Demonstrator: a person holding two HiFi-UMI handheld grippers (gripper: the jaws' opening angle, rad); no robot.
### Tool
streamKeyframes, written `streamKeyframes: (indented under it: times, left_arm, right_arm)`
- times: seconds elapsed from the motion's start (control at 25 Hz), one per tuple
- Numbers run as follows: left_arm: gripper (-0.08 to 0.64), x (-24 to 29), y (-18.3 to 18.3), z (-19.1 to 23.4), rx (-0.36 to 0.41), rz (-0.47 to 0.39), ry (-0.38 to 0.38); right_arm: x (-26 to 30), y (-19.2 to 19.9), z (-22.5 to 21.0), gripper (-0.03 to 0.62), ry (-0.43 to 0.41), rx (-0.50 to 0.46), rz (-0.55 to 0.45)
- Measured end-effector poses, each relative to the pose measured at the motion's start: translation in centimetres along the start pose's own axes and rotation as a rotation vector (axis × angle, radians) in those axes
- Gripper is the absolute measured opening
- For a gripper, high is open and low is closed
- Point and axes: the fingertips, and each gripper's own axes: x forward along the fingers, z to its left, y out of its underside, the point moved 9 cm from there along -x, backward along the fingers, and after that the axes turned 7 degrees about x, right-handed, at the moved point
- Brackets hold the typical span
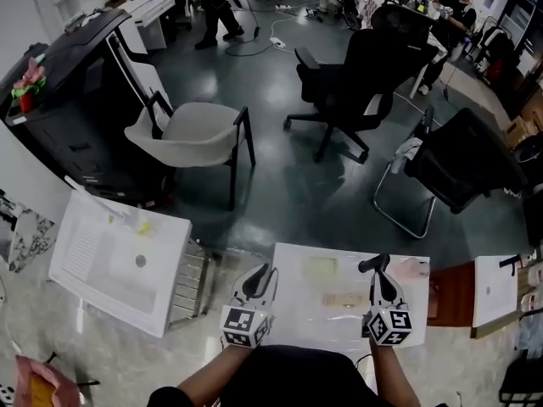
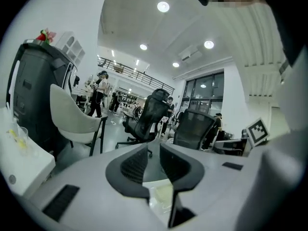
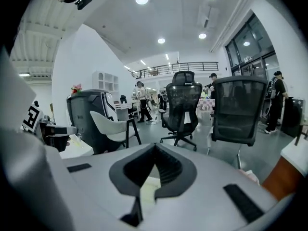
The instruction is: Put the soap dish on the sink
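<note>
White rectangular sink (image 1: 119,291), curved grey shell chair (image 1: 191,134)

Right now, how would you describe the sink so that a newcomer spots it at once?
Start at the black cabinet at the head view's left; just below it, beside a metal rack, lies the sink. It is the large white basin with a ribbed drainboard and a round drain, unlike the flat white table to its right.

Sink (image 1: 119,265) left of table (image 1: 297,312), chair (image 1: 191,134) behind sink, cabinet (image 1: 72,100) left of chair, office chairs (image 1: 361,75) behind table, people (image 1: 216,7) farther back.
</note>
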Motion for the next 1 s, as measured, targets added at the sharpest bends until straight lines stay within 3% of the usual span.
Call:
streamKeyframes:
  times: [0.48,0.84,1.0]
  left_arm:
    - [0.025,-0.3,-1.9,-9.4,0.048,-0.044,-0.175]
    - [0.021,-1.0,-1.2,-14.4,0.077,-0.114,-0.239]
    - [0.021,-0.6,-1.3,-16.1,0.116,-0.122,-0.232]
  right_arm:
    - [-3.3,-2.9,-9.3,-0.002,-0.106,-0.028,-0.083]
    - [-5.4,-1.8,-13.7,-0.003,-0.128,-0.025,-0.096]
    - [-6.2,-1.5,-14.9,-0.002,-0.122,-0.040,-0.100]
